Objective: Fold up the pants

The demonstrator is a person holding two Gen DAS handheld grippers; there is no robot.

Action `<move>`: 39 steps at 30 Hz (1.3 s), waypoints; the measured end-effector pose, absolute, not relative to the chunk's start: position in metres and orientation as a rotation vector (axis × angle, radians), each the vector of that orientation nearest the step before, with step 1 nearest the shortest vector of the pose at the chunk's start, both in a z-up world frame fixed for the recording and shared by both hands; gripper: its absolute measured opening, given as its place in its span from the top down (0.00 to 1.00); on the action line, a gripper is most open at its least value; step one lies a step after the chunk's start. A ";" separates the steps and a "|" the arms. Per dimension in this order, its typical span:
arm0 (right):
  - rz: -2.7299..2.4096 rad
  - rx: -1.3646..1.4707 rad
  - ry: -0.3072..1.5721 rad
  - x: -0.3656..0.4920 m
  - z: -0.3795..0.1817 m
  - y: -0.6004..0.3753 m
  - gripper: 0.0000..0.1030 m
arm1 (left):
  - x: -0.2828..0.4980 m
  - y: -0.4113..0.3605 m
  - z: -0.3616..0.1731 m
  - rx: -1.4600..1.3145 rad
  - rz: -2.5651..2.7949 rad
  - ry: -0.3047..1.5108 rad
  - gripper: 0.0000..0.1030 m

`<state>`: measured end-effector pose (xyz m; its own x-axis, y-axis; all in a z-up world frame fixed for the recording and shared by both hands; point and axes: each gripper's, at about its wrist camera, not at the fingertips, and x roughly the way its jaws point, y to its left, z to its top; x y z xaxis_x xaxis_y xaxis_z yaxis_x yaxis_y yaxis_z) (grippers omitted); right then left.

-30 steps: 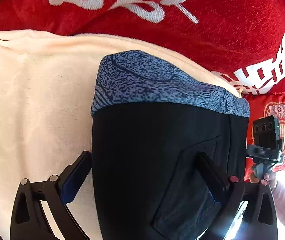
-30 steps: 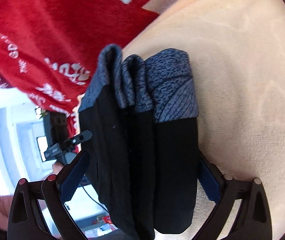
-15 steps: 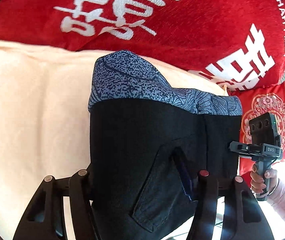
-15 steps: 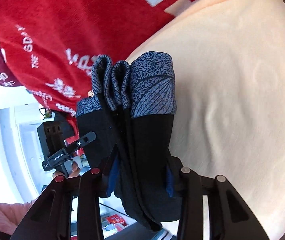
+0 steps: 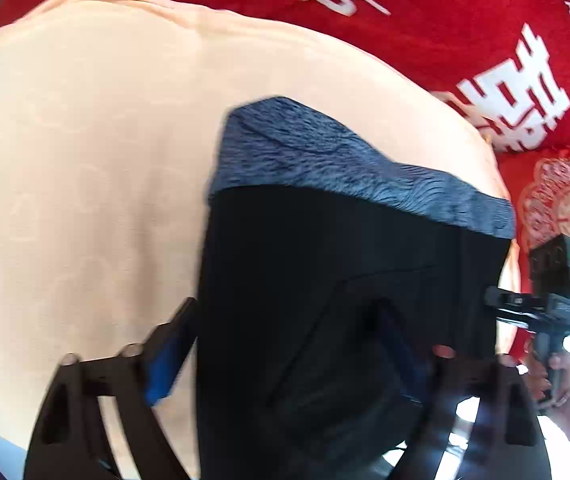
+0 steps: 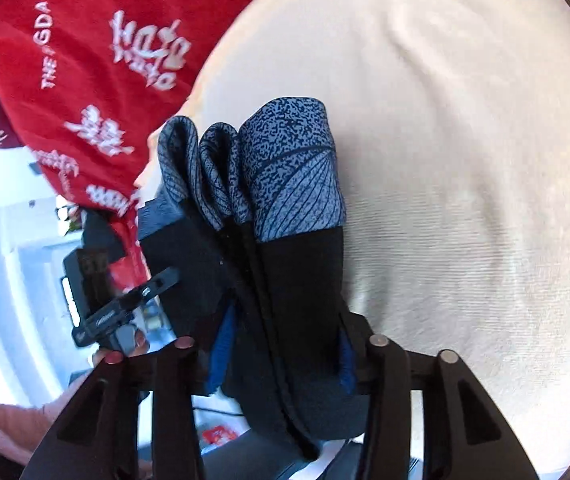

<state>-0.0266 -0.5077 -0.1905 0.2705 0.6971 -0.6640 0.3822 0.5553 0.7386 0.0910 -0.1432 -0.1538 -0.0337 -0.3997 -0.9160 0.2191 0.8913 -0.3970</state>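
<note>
The black pants (image 5: 325,320) with the speckled blue waistband (image 5: 345,168) are sitting folded on the peach blanket (image 5: 85,160), with the blue band end pointing toward the red blanket (image 5: 445,20) with white letters.

The left gripper (image 5: 285,340) is standing wide open around the pants. One blue pad is sitting just beside the edge of the pants, and the other finger is resting on top of the black cloth by the pocket.

The right gripper (image 6: 285,344) is squeezing the pants (image 6: 285,300) from both sides, its blue pads pressing into the stacked black layers. From that side, the waistband (image 6: 285,168) is showing three folded layers next to each other. The peach blanket (image 6: 465,160) is lying beside the pants.
</note>
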 end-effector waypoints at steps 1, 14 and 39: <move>0.249 1.039 1.339 -0.026 -0.192 -0.508 0.44 | 0.091 -0.141 -0.155 -0.142 -0.483 1.524 0.02; -0.125 0.721 1.385 -0.054 -0.126 -0.483 0.18 | 0.062 -0.144 -0.095 0.128 -0.417 1.405 0.01; -0.358 0.345 1.391 -0.112 0.013 -0.370 0.10 | -0.027 -0.155 0.031 0.382 -0.375 1.332 0.01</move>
